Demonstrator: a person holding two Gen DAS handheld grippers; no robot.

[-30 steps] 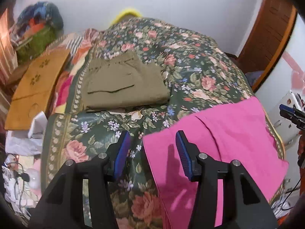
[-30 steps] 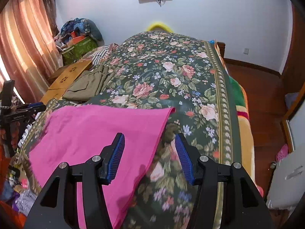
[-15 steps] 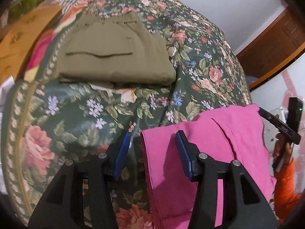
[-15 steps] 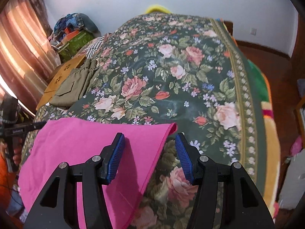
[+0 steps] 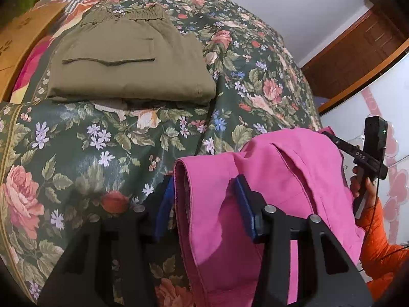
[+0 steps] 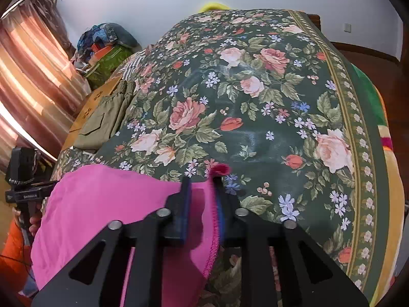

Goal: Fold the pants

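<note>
While the bright pink cotton pants (image 5: pixel 276 168) lie on the floral bedspread (image 5: pixel 102 143), our left tongs (image 5: pixel 204 199) straddle their edge half-open, and our right tongs (image 6: pixel 202 199) nearly pinch the hem.

The left gripper (image 5: pixel 204 199) has black, flat fingers (image 5: pixel 286 232) with triangular cut-outs, round silver screws at the joints, and ribbed blue pads (image 5: pixel 244 204) inside. The right gripper (image 6: pixel 202 199) has the same build: black plates, silver screws, blue pads (image 6: pixel 185 204). Seen from the other side, its black handle bears small white lettering and a green light. A hand (image 5: pixel 363 186) grips it, skin bare, with an orange sleeve (image 5: pixel 383 250).
</note>
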